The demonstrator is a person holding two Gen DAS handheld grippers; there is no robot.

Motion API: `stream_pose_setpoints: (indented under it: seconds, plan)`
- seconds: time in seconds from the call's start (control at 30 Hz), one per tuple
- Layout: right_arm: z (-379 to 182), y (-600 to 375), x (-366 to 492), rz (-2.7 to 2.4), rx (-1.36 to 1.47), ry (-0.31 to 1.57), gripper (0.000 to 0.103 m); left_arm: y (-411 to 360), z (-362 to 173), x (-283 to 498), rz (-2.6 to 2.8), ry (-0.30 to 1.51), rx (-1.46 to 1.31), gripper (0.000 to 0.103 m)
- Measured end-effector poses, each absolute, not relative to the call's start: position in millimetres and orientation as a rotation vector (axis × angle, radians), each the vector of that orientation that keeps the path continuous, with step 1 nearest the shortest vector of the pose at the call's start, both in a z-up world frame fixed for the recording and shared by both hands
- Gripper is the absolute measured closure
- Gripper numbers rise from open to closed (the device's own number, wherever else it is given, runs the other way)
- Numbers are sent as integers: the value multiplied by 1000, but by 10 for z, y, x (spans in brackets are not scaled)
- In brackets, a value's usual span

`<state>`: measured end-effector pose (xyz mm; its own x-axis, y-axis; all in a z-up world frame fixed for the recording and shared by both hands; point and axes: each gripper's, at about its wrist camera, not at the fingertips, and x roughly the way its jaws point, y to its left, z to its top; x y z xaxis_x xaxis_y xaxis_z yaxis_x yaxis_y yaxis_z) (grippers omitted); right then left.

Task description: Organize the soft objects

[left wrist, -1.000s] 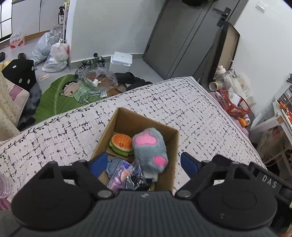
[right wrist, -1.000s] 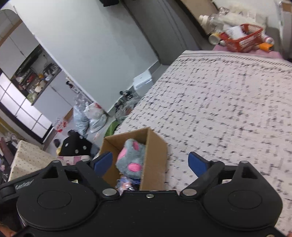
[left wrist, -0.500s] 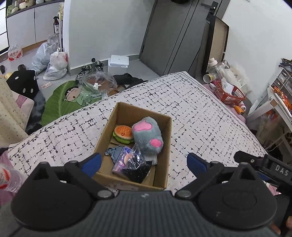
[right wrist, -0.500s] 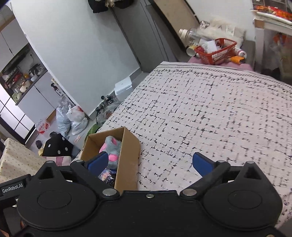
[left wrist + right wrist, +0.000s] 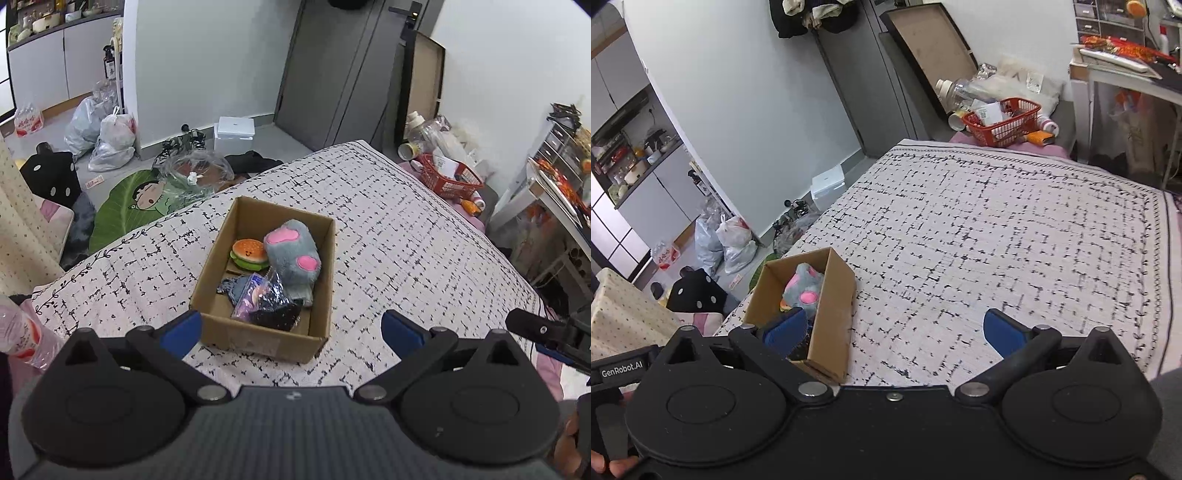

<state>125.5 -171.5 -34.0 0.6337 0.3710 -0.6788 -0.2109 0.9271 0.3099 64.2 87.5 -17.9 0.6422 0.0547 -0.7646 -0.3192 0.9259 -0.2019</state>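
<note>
A brown cardboard box (image 5: 317, 288) stands on the black-and-white patterned bed cover (image 5: 406, 236). In it lie a grey plush paw with pink pads (image 5: 293, 254), a small burger toy (image 5: 249, 253) and a clear bag with dark and purple contents (image 5: 266, 302). My left gripper (image 5: 291, 330) is open and empty, above and in front of the box. My right gripper (image 5: 894, 326) is open and empty, to the right of the box (image 5: 831, 306), where the plush paw (image 5: 803, 288) shows.
A red basket (image 5: 1001, 120) with bottles and clutter stands beyond the bed's far end. A plastic bottle (image 5: 18, 336) lies at the left. Bags, a green leaf mat (image 5: 136, 199) and a white box (image 5: 234, 133) are on the floor. A desk (image 5: 1126, 74) stands at the right.
Both grippers have pulled back and up from the box, which now looks smaller and shows whole. The things in the box have not moved.
</note>
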Motion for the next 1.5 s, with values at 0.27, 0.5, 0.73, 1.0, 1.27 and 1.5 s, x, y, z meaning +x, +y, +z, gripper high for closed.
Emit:
stream_pose_setpoints:
  seconds: [0.27,0.5,0.73,1.0,1.27,1.5]
  plan:
    - [-204,-1832,990,327,173,806,0,774,-72,394,194,824,-309,0]
    - [-129,-1938,782,305,148,785,0,682,22,181,183,795,-285,0]
    - [-77,-1940,578,310,109,771,0,609,63,-25,172,773,-266,0]
    - [-37,-1951,410,302,83,749,0,517,82,-205,139,763,-239,0]
    - [-47,-1937,314,302,67,745,0,451,112,-335,140,745,-199,0]
    - [-19,-1912,226,316,51,735,0,446,131,-407,147,736,-190,0]
